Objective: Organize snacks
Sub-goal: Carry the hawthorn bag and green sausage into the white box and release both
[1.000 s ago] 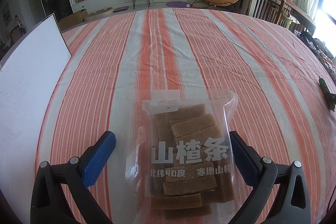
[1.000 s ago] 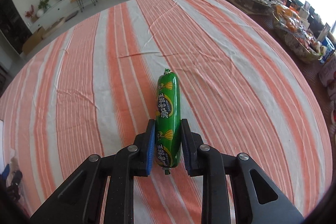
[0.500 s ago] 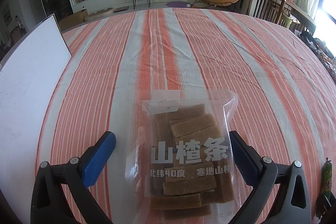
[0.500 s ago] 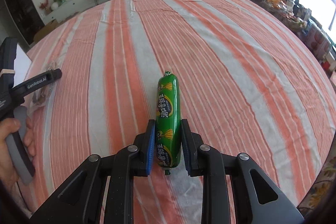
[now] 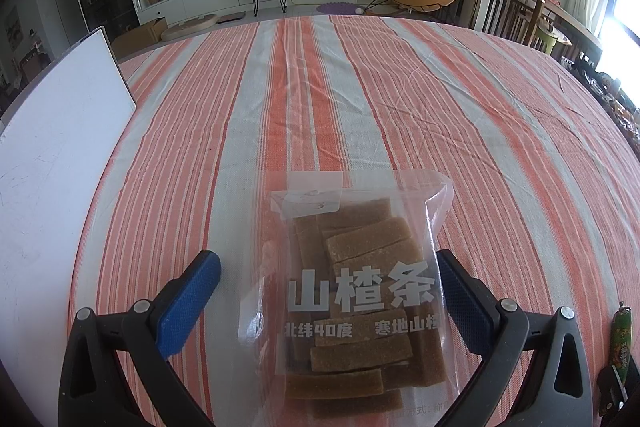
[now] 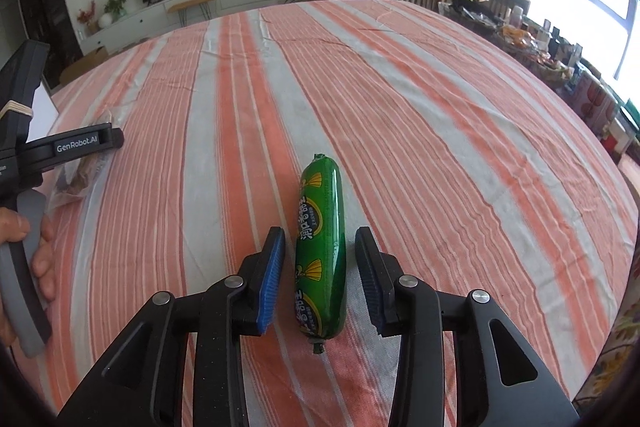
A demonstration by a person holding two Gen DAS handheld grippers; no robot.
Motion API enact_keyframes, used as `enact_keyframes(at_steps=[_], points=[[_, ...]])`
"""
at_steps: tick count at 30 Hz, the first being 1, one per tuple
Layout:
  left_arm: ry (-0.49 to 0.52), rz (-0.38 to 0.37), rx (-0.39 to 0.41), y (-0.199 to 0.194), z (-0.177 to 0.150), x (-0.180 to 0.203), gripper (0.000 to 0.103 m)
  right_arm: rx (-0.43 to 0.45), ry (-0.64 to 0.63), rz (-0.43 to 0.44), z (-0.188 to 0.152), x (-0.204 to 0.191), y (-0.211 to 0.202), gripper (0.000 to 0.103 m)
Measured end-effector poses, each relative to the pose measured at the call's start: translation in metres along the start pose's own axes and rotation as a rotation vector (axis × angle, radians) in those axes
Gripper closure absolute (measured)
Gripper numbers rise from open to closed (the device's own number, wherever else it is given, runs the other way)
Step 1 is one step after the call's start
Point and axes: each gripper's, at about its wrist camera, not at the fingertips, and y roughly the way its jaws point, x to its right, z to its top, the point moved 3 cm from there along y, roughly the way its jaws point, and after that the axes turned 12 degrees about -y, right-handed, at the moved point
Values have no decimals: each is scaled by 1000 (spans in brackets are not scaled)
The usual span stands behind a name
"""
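The green sausage (image 6: 320,247) lies flat on the striped tabletop (image 6: 440,147), its long axis running away from the camera of the right gripper (image 6: 320,279), one crimped end near the camera and the other end pointing toward the far side of the tabletop, a little to the left. The jaws of the right gripper have just been opening; they now stand apart with the sausage between them, and a small gap shows on each side, so the blue pads (image 6: 272,281) do not press on it. The wrapper carries yellow fan-like marks and a column of Chinese characters, which I cannot read surely. In the left wrist view the same sausage (image 5: 621,339) shows at the right edge, just beside the bag. The left gripper (image 5: 328,291) has its jaws wide apart, one on each side of a clear bag of hawthorn strips (image 5: 360,291) that lies flat on the tabletop, its sealed top edge pointing away from the camera. The right pad seems to be touching the edge of the bag, the left pad is apart from it. On the bag big white characters read 山楂条, and a smaller line below reads 北纬40度 and 寒地山楂. In the right wrist view the left gripper (image 6: 86,143) shows the label GenRobot.AI, and a hand (image 6: 24,247) holds its grey handle. A white board (image 5: 52,147) lies at the left side of the tabletop
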Motion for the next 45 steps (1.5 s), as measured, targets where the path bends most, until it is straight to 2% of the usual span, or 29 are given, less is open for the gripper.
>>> enact_keyframes(at_steps=[4,7,8,11,13,14,15,17,18,20,23,27,30,33,35,38,41,45], points=[[0,0,0,0,0,0,0,2,0,5,-1,-1,-1,60],[-1,-1,0,0,0,0,0,0,-2,5,-2,-3,0,51],[-1,-2,0,0,0,0,0,-3,0,5,-2,-3,0,43],[49,-19,-35,0,-1,4,0,-19,7,39,0,2,1,42],[105,-51,-93,-1,0,7,6,-66,-29,52,5,5,3,52],[127,-58,-96,-6,1,7,19,-85,-45,73,7,9,4,78],[144,-67,-103,-10,0,8,37,-107,-36,108,8,13,4,79],[158,-73,-124,-19,-2,8,48,-136,21,172,8,25,5,79],[153,-79,-139,-23,-5,7,49,-146,61,205,6,31,3,79],[110,-128,-173,-35,-11,3,50,-146,186,329,-2,44,-3,79],[23,-230,-212,-69,-22,-6,50,-135,319,485,-13,49,-21,79],[-93,-411,-218,-145,-37,-34,50,-88,358,620,-10,32,-65,79],[-156,-519,-174,-218,-44,-73,50,-34,311,709,8,-1,-110,79],[-200,-552,-98,-285,-44,-124,50,1,219,811,31,-50,-154,79],[-219,-504,-35,-316,-40,-164,50,17,150,882,43,-91,-179,79],[-247,-338,47,-333,-35,-225,50,22,38,970,58,-159,-207,79],[-275,-135,96,-319,-39,-279,50,5,-85,1002,65,-228,-217,79],[-301,10,102,-283,-57,-319,50,-23,-203,955,60,-304,-203,79]])
